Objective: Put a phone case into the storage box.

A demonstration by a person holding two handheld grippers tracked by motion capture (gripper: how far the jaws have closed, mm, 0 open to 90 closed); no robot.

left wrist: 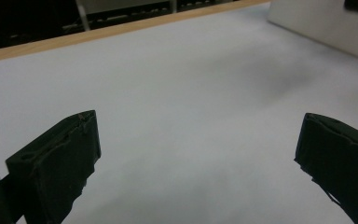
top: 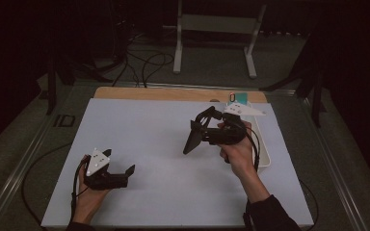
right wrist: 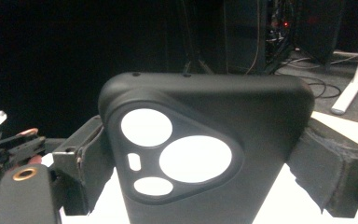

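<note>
Both jaws of the right tool (right wrist: 200, 154) clamp the phone case's (right wrist: 205, 140) side edges.

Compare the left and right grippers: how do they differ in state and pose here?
The left gripper is open and holds nothing; the right gripper is shut on a black phone case. The left sits low by the white mat, the right is raised above it. Both are black, hand-held, with a grey plate on top.

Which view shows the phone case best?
Right gripper view: the black phone case sits close up between the jaws, camera cutouts clear. The high view shows it small and dark in the right gripper.
</note>
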